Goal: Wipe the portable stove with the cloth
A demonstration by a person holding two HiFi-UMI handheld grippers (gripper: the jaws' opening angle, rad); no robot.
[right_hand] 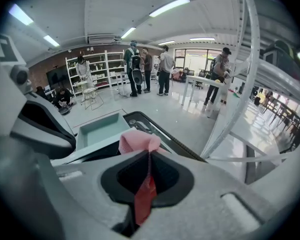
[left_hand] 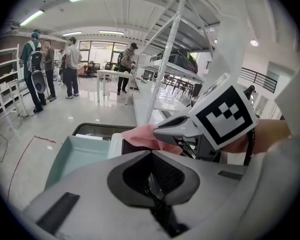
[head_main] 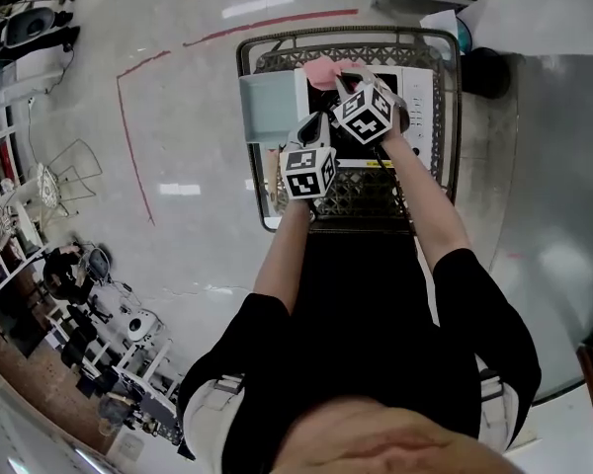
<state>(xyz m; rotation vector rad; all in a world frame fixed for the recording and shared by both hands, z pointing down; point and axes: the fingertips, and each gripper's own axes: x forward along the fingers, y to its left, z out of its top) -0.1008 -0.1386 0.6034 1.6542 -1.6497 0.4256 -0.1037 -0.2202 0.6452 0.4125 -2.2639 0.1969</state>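
I hold the right gripper (right_hand: 148, 171) jaws clamped on the pink cloth (right_hand: 138, 140) over the portable stove (head_main: 418, 95). The left gripper (left_hand: 153, 183) jaws are closed on nothing, beside the stove.

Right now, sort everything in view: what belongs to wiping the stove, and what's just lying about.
Job: pink cloth, clamped in the right gripper's jaws; portable stove.

Lying about: teal tray; wire basket; people in the background.
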